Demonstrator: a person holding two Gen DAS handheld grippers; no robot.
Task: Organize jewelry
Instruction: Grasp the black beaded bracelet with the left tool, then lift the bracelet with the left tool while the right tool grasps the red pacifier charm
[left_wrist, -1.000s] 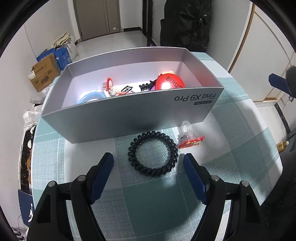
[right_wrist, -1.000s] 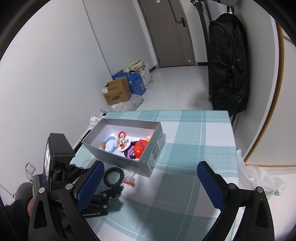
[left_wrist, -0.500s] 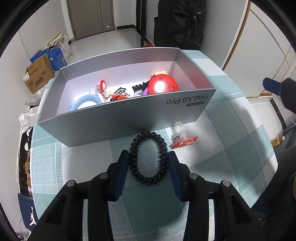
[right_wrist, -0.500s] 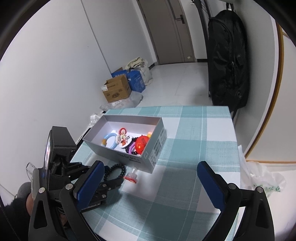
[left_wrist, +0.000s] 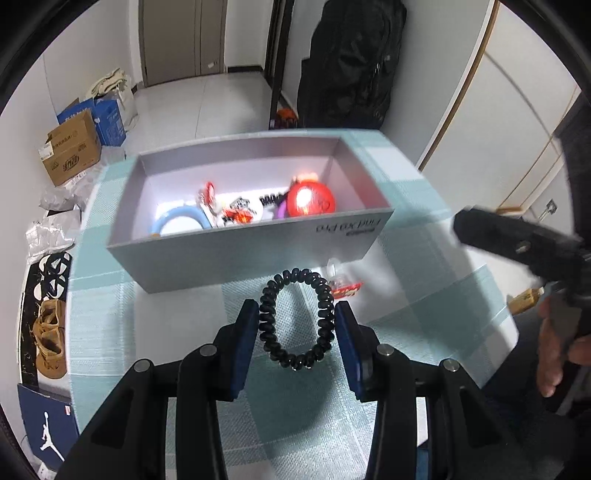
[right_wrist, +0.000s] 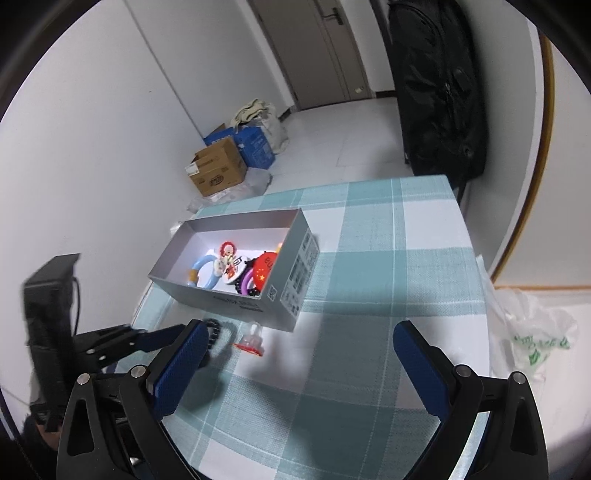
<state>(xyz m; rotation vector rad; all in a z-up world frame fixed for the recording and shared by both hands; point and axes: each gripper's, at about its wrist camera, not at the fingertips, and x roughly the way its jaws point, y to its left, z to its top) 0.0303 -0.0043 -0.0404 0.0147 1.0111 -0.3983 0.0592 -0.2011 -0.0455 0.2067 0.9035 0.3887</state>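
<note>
A black spiral hair tie (left_wrist: 325, 314) is squeezed into an oval between the blue pads of my left gripper (left_wrist: 295, 310), which is shut on it just above the checked tablecloth (left_wrist: 295, 406). Right behind it stands the open grey box (left_wrist: 240, 254) holding a blue ring (left_wrist: 181, 219), a red round piece (left_wrist: 310, 199) and several small trinkets. A small red-and-clear trinket (left_wrist: 345, 288) lies on the cloth by the box's front wall. In the right wrist view, my right gripper (right_wrist: 301, 332) hangs open and empty above the cloth, near the box (right_wrist: 299, 273) and the trinket (right_wrist: 251, 341).
The table's rounded edge runs close on the left and right. On the floor beyond are cardboard boxes (right_wrist: 218, 170), a black backpack (right_wrist: 439, 92) and a plastic bag (right_wrist: 532, 336). A hand (left_wrist: 554, 350) holds the right gripper's body at the right of the left wrist view.
The left jaws closed from wide open onto the hair tie, pressing it into an oval, and then rose a little with it. The right gripper stayed open.
</note>
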